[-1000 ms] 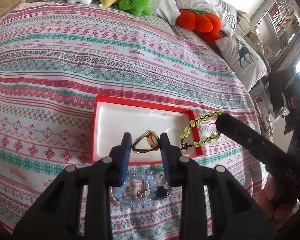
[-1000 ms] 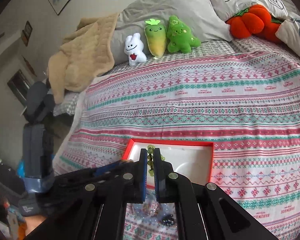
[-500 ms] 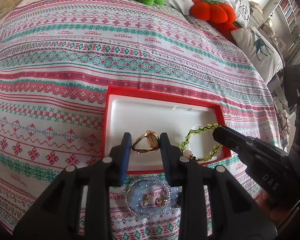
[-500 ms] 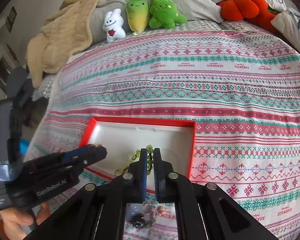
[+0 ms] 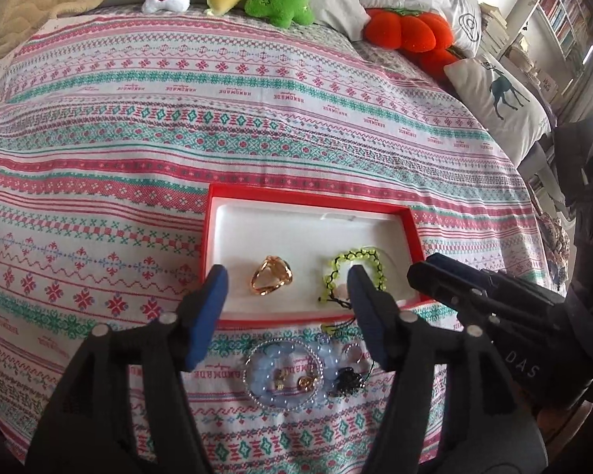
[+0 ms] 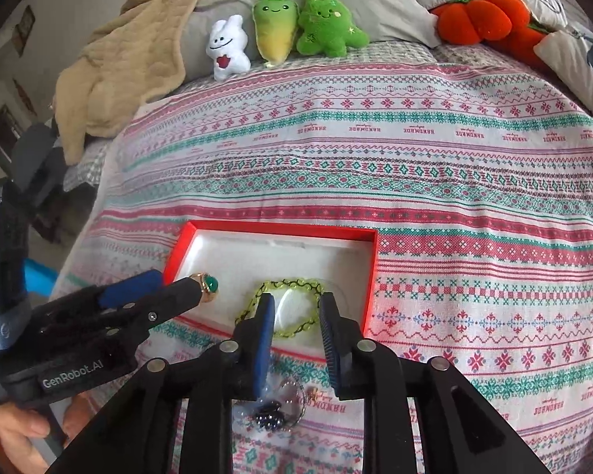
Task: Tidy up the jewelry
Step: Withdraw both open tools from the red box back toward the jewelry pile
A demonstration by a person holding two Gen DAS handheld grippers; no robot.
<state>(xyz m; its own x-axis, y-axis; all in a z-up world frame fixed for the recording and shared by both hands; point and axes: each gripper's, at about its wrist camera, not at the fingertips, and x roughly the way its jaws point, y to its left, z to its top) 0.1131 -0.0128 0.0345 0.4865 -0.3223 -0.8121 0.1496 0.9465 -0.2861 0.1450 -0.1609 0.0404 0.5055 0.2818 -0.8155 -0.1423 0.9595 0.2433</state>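
between the left gripper jaws, which have just been opening and now stand wide, the gold ring lies free on the white floor of the red box, touching neither pad. ahead of the right gripper jaws, which have also just been opening and stand partly apart, the green bracelet rests in the box with nothing pinched. below both sets of jaws, on the bedspread, a blue bead bracelet, small earrings and a dark bead cluster wait. i judge the risks thus: a rising pad could snag the bracelet's cord hanging over the near rim and drag it out; the soft bed could tip the box under a nudge.
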